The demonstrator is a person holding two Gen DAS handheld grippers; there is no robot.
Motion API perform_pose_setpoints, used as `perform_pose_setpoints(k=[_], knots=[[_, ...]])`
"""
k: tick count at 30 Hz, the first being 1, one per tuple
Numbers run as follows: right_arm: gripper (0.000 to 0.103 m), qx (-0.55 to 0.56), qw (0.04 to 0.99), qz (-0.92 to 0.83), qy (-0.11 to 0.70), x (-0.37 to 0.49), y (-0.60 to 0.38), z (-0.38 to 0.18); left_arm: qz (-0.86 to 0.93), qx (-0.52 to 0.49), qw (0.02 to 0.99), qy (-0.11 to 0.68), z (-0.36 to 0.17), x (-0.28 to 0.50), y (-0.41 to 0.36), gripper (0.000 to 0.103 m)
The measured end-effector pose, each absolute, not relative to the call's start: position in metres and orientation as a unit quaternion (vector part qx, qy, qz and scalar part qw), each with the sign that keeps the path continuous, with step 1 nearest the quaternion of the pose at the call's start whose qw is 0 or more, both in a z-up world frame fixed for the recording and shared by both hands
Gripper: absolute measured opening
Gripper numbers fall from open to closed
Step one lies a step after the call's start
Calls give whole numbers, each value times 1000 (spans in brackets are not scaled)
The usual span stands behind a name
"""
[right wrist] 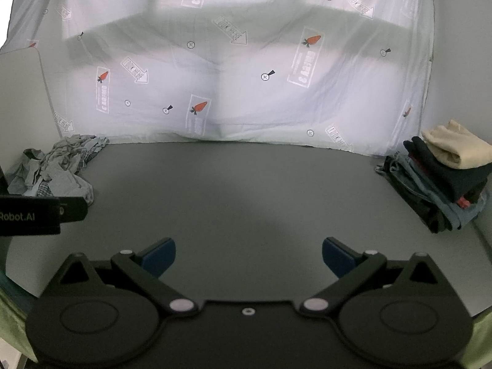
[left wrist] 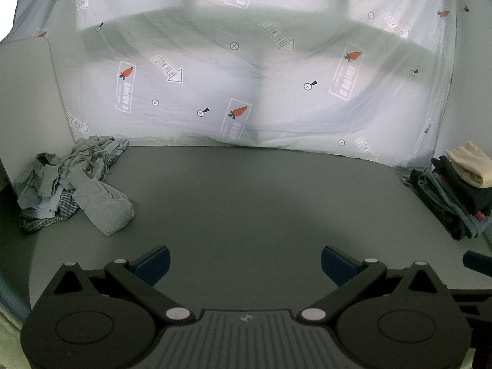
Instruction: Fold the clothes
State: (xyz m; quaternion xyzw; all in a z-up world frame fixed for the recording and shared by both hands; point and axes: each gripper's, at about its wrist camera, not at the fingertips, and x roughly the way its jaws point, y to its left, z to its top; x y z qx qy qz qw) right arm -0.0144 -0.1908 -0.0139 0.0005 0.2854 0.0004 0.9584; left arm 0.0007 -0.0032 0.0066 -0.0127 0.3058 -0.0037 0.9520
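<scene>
No bins or baskets, everything sits straight on the grey table (left wrist: 246, 203). Unfolded pile (left wrist: 73, 181) is bunched at the far-left corner against the printed sheet (left wrist: 246, 77): grey knit pieces over a checked one, with one grey piece (left wrist: 104, 206) sticking out toward the near-right, long axis diagonal. Folded stack (right wrist: 442, 181) sits at the far-right edge, dark and denim layers with a cream garment (right wrist: 455, 147) on top, long axis running near-to-far. Left gripper (left wrist: 245, 264) wide apart, holding nothing, over bare table. Right gripper (right wrist: 248, 256) same: spread wide, empty, touching nothing.
</scene>
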Motion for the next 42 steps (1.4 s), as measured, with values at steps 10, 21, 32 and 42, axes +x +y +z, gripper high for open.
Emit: perform_pose_setpoints(k=[10, 21, 32, 42], knots=[[103, 0, 959, 0, 283, -15, -191, -14, -4, -14, 952, 306, 7, 1, -3, 103], [103, 0, 960, 3, 281, -15, -191, -16, -3, -14, 951, 309, 5, 1, -4, 103], [103, 19, 963, -34, 265, -11, -219, -20, 5, -53, 942, 330, -5, 20, -11, 103], [103, 115, 947, -32, 297, 72, -286, -53, 34, -105, 916, 386, -19, 68, -18, 103]])
